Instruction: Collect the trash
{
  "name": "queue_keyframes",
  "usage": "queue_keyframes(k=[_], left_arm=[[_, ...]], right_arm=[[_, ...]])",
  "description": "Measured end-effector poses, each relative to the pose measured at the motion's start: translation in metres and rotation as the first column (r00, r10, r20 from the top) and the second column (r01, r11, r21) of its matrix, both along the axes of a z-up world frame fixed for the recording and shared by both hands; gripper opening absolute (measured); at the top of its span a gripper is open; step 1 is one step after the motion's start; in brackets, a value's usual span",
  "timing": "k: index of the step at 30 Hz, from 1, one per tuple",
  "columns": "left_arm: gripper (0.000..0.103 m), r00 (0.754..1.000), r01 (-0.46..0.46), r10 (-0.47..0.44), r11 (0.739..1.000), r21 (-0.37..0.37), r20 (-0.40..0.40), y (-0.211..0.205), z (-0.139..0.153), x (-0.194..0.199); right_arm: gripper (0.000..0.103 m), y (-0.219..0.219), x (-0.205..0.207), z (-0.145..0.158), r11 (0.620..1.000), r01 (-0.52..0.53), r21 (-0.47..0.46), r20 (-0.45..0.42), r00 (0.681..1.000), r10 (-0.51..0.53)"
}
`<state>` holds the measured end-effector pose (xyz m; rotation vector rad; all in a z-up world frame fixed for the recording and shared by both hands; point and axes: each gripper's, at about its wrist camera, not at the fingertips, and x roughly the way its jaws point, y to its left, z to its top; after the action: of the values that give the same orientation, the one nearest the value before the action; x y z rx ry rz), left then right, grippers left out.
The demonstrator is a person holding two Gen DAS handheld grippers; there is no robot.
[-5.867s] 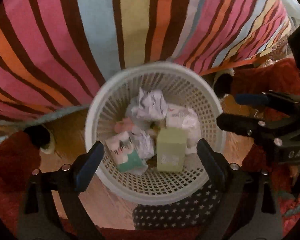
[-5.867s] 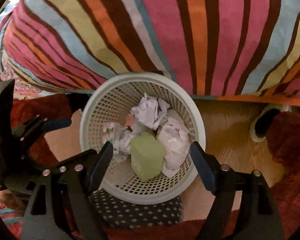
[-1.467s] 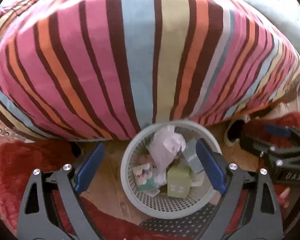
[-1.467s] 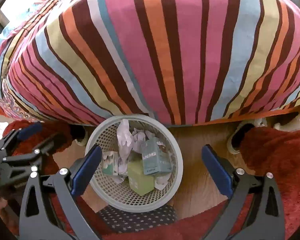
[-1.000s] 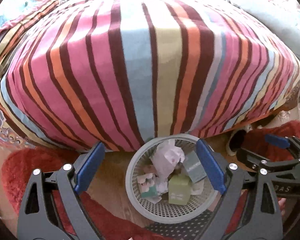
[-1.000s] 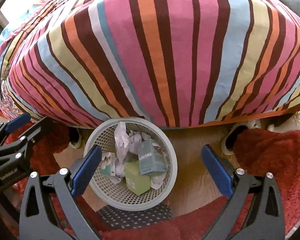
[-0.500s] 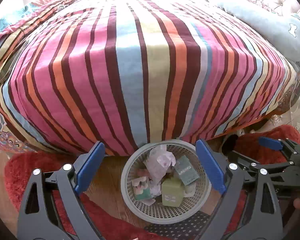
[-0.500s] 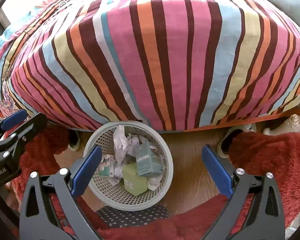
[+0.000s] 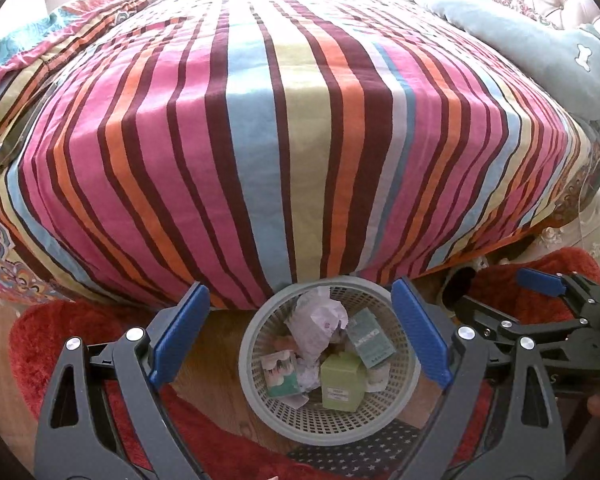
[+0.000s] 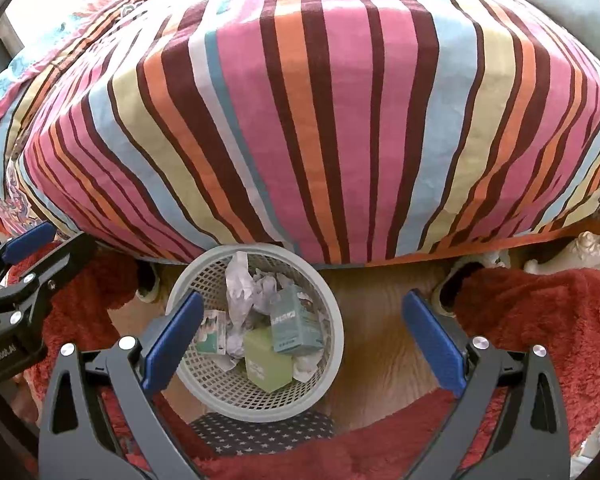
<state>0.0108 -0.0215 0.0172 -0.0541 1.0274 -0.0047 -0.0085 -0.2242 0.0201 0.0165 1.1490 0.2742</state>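
At the foot of a striped bedspread (image 9: 284,128), low in the frame, a white mesh wastebasket (image 9: 260,396) holds the collected trash: crumpled paper (image 9: 316,324), a pale green carton (image 9: 342,380) and a teal carton (image 9: 370,342). Both the left gripper (image 9: 300,338) and right gripper (image 10: 300,340) hang above it with jaws wide and empty. Judging by the framing, the basket lies centred below the left jaws and toward the lower left under the right, so the left hand seems better placed.

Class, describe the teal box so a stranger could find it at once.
Start at the striped bed. At its foot a white basket stands on the floor. Among crumpled paper, the teal box leans above a pale green box.
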Motion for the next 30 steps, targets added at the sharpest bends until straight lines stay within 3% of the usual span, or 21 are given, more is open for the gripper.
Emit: queue_keyframes(k=[15, 22, 28, 30], left_arm=[[0.09, 1.0, 0.001, -0.001, 1.0, 0.016, -0.016, -0.002, -0.002, 0.001], [0.09, 1.0, -0.028, 0.028, 0.997, 0.072, 0.008, 0.002, -0.006, 0.002], [0.09, 0.999, -0.022, 0.021, 0.999, -0.027, -0.036, 0.008, -0.01, 0.005], [0.09, 0.999, -0.031, 0.031, 0.999, -0.014, -0.035, 0.007, -0.011, 0.005]], right_arm=[[0.095, -0.003, 0.0, -0.005, 1.0, 0.002, -0.002, -0.01, 1.0, -0.002], [0.095, 0.0, 0.002, -0.014, 1.0, 0.0, -0.012, -0.028, 1.0, 0.0], [0.095, -0.002, 0.002, -0.018, 1.0, 0.004, -0.009, -0.037, 0.999, -0.004], [0.095, -0.002, 0.002, -0.017, 1.0, 0.004, -0.009, -0.034, 0.999, -0.005]])
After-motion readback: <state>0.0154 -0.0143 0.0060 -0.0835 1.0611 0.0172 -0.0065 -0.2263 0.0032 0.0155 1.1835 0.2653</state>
